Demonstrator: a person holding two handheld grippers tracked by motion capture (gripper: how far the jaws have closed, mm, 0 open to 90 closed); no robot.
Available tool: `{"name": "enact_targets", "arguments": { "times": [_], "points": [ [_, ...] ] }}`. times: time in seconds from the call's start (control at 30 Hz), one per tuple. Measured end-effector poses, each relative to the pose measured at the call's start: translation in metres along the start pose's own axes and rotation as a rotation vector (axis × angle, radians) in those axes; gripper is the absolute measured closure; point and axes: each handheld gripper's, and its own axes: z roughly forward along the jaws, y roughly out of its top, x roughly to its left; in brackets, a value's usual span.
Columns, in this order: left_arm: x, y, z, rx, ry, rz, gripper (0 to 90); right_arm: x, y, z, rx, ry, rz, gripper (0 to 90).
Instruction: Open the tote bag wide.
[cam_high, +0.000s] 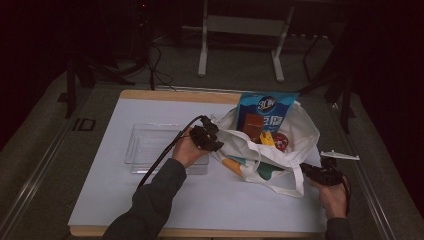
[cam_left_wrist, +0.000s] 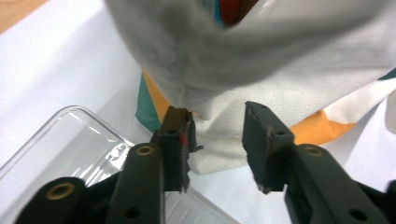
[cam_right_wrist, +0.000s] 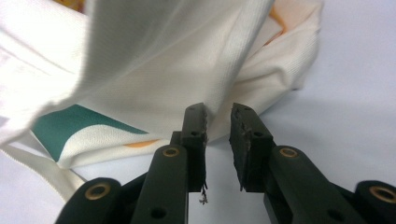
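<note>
so the white tote bag (cam_high: 260, 150) lies right of centre in the high view, its mouth toward the top of the frame with a blue snack pack (cam_high: 265, 112) poking out. the left gripper (cam_high: 207, 136) sits at the bag's left rim, the right gripper (cam_high: 320, 173) at its lower right corner beside the strap. both pairs of fingers are spread, pinching nothing. the left gripper view shows cloth just above the finger (cam_left_wrist: 175, 135) tips; the right gripper view shows a hem hanging just beyond its gap.

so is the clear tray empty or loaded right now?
Empty. In the high view the clear tray shows bare white table through its bottom; the snack packs sit in the tote bag beside it.
</note>
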Motion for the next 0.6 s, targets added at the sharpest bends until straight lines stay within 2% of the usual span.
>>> {"name": "enact_targets", "arguments": {
  "times": [0.03,0.17,0.23,0.3,0.33,0.43,0.53,0.6],
  "points": [
    [0.0,0.0,-0.002,-0.009,-0.003,0.0,57.7,0.001,0.001,-0.005,-0.014,-0.005,-0.015,74.6],
    [-0.001,0.0,-0.012,-0.031,0.002,0.013,54.6,0.002,0.004,-0.013,-0.035,-0.011,-0.018,73.0],
    [-0.002,0.0,-0.018,-0.041,0.024,0.023,53.5,0.003,0.007,-0.018,-0.048,-0.013,-0.018,72.4],
    [-0.002,-0.001,-0.024,-0.067,0.009,0.023,52.6,0.003,0.01,-0.023,-0.062,-0.013,-0.024,71.1],
    [-0.002,0.0,-0.029,-0.087,0.015,0.021,52.0,0.004,0.014,-0.025,-0.07,-0.025,-0.024,69.5],
    [-0.002,0.001,-0.034,-0.115,0.002,0.024,50.8,0.003,0.018,-0.025,-0.067,-0.045,-0.034,68.2],
    [-0.001,0.001,-0.037,-0.137,0.001,0.027,50.9,0.002,0.024,-0.025,-0.081,-0.044,-0.04,65.2],
    [0.0,0.002,-0.038,-0.144,0.004,0.029,54.0,0.001,0.029,-0.025,-0.097,-0.044,-0.03,64.5]
  ]
}}
